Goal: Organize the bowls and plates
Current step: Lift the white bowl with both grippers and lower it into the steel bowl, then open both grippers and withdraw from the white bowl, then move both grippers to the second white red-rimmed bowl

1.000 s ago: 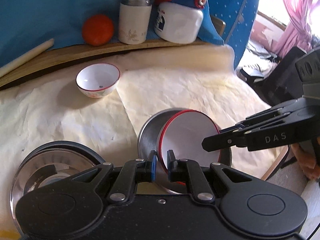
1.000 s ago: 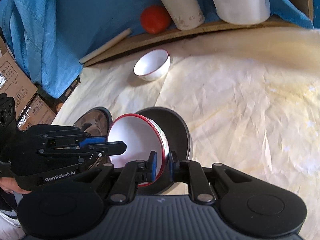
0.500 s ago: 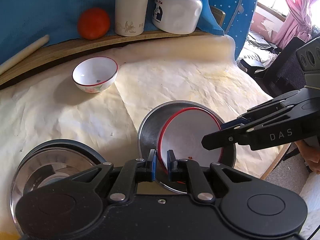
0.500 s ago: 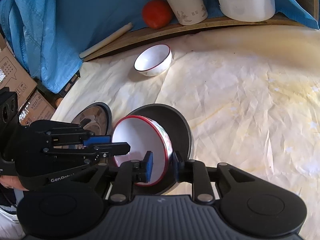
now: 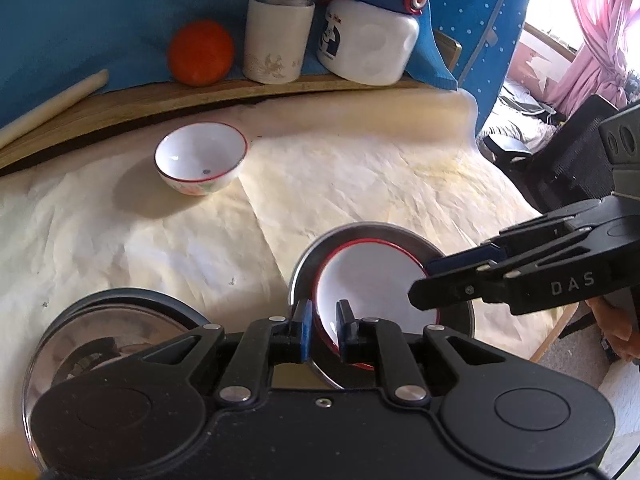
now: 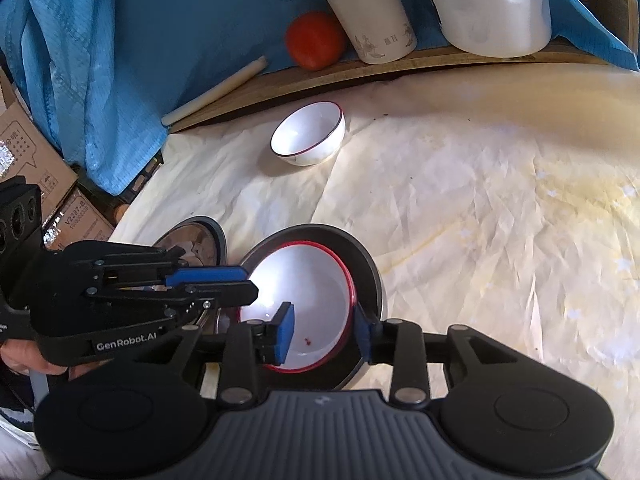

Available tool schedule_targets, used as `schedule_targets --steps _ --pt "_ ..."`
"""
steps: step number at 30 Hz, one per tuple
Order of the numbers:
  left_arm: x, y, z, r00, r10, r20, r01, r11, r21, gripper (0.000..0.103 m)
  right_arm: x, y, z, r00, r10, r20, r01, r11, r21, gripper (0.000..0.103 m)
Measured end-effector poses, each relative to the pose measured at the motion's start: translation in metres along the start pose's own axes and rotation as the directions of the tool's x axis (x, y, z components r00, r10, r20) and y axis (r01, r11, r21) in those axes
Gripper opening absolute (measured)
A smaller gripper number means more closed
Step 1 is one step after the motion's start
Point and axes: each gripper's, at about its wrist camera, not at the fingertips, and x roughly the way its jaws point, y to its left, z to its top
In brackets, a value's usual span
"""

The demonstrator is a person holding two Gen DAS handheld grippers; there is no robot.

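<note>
A white bowl with a red rim point(image 5: 368, 284) point(image 6: 304, 300) sits inside a steel bowl point(image 5: 456, 312) point(image 6: 360, 252) at the near side of the table. My left gripper point(image 5: 322, 322) straddles the red-rimmed bowl's near edge with a small gap between its jaws. My right gripper point(image 6: 324, 330) is open, its jaws on either side of that bowl's rim. A second white bowl point(image 5: 200, 164) point(image 6: 308, 140) stands alone further back. Another steel dish point(image 5: 100, 340) point(image 6: 192, 236) lies at the left.
A wooden board point(image 5: 240, 96) at the back carries an orange point(image 5: 200, 52), a white flask point(image 5: 278, 32) and a white jug point(image 5: 368, 40). A rolling pin point(image 5: 52, 104) lies on the left. The table edge drops off at the right point(image 5: 520, 200).
The red-rimmed bowl has tipped from standing on edge down into the steel bowl. My right gripper has opened and let go of its rim. My left gripper's jaws have parted a little.
</note>
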Motion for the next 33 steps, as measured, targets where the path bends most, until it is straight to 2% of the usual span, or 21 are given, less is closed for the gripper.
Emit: schedule_targets --steps 2,4,6,10,14,18,23,33 --pt "-0.001 0.003 0.002 1.0 -0.006 0.01 0.006 1.0 -0.016 0.015 -0.002 0.0 0.0 1.0 0.008 0.007 -0.008 1.0 -0.001 0.044" --pt "-0.004 0.007 0.004 0.999 -0.023 0.023 0.023 0.999 -0.037 0.02 -0.005 0.001 -0.001 1.0 0.011 0.019 -0.011 1.0 -0.003 0.047" --pt "-0.007 0.011 0.006 0.999 -0.021 0.041 0.023 0.998 -0.065 0.038 -0.008 0.001 -0.001 0.999 0.016 0.03 -0.015 1.0 -0.006 0.052" --pt "-0.012 0.025 0.012 0.997 -0.01 0.078 0.019 0.993 -0.12 0.046 -0.013 0.003 0.001 0.998 0.021 0.051 -0.021 1.0 -0.017 0.061" --pt "-0.016 0.044 0.017 0.993 0.014 0.116 0.009 0.98 -0.199 0.068 -0.018 0.004 0.003 0.996 -0.003 0.09 0.005 1.0 -0.03 0.076" --pt "-0.015 0.061 0.022 0.983 0.094 0.156 -0.051 0.964 -0.262 0.095 -0.015 -0.003 0.008 0.994 -0.007 0.105 0.007 1.0 -0.009 0.086" --pt "-0.008 0.084 0.026 0.976 0.142 0.167 -0.077 0.934 -0.348 0.102 -0.007 -0.016 0.016 0.992 -0.016 0.124 0.012 0.999 0.034 0.098" --pt "0.018 0.11 0.032 0.963 0.219 0.157 -0.137 0.899 -0.415 0.102 0.019 -0.03 0.036 0.981 -0.058 0.185 0.049 0.997 0.052 0.102"
